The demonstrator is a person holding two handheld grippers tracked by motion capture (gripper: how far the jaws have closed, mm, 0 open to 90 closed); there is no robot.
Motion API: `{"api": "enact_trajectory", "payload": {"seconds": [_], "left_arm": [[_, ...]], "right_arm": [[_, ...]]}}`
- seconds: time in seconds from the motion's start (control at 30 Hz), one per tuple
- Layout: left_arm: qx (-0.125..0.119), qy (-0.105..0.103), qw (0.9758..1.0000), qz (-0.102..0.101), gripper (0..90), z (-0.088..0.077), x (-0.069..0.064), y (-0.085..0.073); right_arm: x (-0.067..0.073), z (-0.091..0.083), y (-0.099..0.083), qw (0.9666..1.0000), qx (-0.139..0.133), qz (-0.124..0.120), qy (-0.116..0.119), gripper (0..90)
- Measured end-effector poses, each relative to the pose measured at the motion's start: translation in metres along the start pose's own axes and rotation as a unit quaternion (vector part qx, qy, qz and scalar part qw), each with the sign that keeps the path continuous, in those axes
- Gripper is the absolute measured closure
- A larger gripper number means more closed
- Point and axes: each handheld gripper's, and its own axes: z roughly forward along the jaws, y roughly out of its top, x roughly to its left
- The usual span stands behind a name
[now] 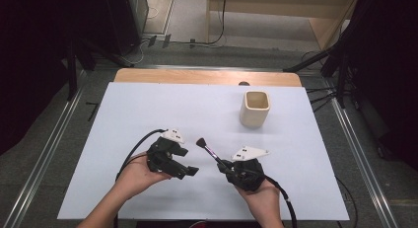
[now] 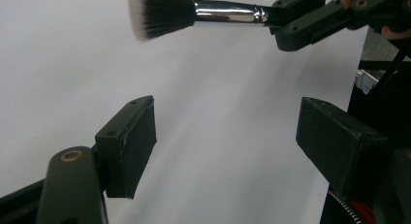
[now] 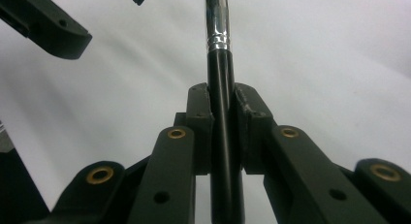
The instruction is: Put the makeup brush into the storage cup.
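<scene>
A makeup brush (image 1: 209, 150) with a black handle, a silver ferrule and a dark, white-tipped head is clamped by its handle in my right gripper (image 1: 226, 165); it points up and to the left over the white sheet. In the right gripper view the handle (image 3: 222, 117) runs straight up between the two closed pads. My left gripper (image 1: 190, 161) lies low at the sheet's lower left with its jaws wide apart and nothing between them. In the left gripper view the brush head (image 2: 160, 13) hangs beyond my own pads (image 2: 133, 144), with the right gripper (image 2: 283, 25) at the top right.
A cream square cup (image 1: 255, 108) stands upright at the back right of the white sheet (image 1: 148, 104). Wooden table edge (image 1: 207, 76) behind it. Black stands and cables flank the table on both sides.
</scene>
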Motion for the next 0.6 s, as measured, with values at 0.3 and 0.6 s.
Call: {"api": "enact_trajectory", "payload": {"seconds": [0.3,0.6], "left_arm": [[-0.004,-0.01,0.9999,-0.011,22.6,0.004,0.0,0.0],[-0.011,-0.003,0.9997,-0.02,22.7,0.005,0.0,-0.001]], "right_arm": [[0.009,0.003,-0.018,0.9984,-0.047,0.029,-0.009,79.6],[0.011,0.01,-0.029,0.994,-0.093,0.057,-0.008,79.6]]}}
